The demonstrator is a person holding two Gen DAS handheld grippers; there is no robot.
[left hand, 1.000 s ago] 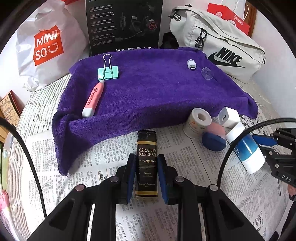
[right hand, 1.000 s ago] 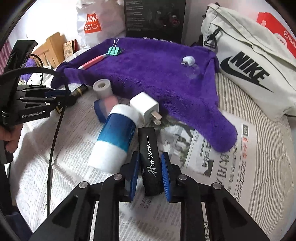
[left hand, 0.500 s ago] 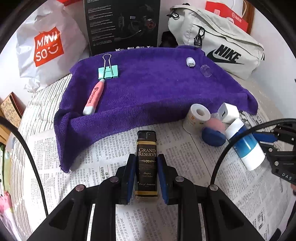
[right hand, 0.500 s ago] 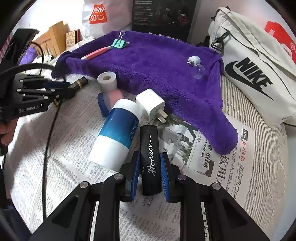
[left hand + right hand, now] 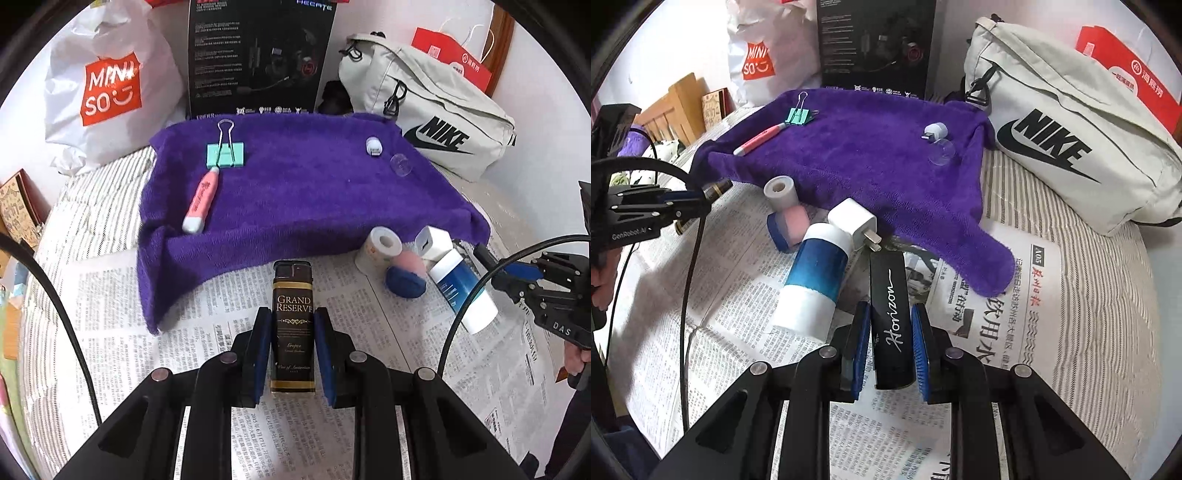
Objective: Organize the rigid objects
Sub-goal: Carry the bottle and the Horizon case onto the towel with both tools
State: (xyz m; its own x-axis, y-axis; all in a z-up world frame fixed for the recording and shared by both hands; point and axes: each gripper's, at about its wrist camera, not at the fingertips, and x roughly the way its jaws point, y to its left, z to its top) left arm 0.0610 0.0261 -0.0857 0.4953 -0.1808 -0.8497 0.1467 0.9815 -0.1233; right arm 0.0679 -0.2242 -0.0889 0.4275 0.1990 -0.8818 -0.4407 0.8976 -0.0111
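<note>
Newspaper [image 5: 229, 295] spread over a striped bed cover, with a purple terry towel [image 5: 295, 192] laid across the far half. Behind that, a white Miniso carrier bag [image 5: 107, 85], a black headset box [image 5: 258, 55] and a pale canvas Nike bag [image 5: 436, 122] against the wall. Already on the towel: a mint-green binder clip [image 5: 225, 154], a pink highlighter pen [image 5: 201, 203], a small white USB plug [image 5: 373, 145] and a clear round cap [image 5: 400, 165]. Lying in a cluster on the paper at the towel's near edge: a white tape roll [image 5: 378, 249], a white wall charger [image 5: 855, 223], a pink-and-blue sponge puff [image 5: 406, 275] and a blue-and-white cylindrical bottle [image 5: 816, 280].

Step in hand, as judged: carrying both lighters up onto the towel. Best done by clearing the towel's raised front fold before moving forward, so as not to drag the cloth. Worth steering the right load wide of the charger's prongs and the bottle just beside it. Sensible to choose bare patches well apart from the clip, pen and plug, and to set each piece flat before letting go.

Left gripper [image 5: 291, 350]: clamped on the black-and-gold Grand Reserve lighter [image 5: 293, 321], pads pressed to its two long sides, top end pointing at the towel. Right gripper [image 5: 890, 347]: closed tight on the black Horizon lighter [image 5: 890, 306], held the same way, over the newspaper.
</note>
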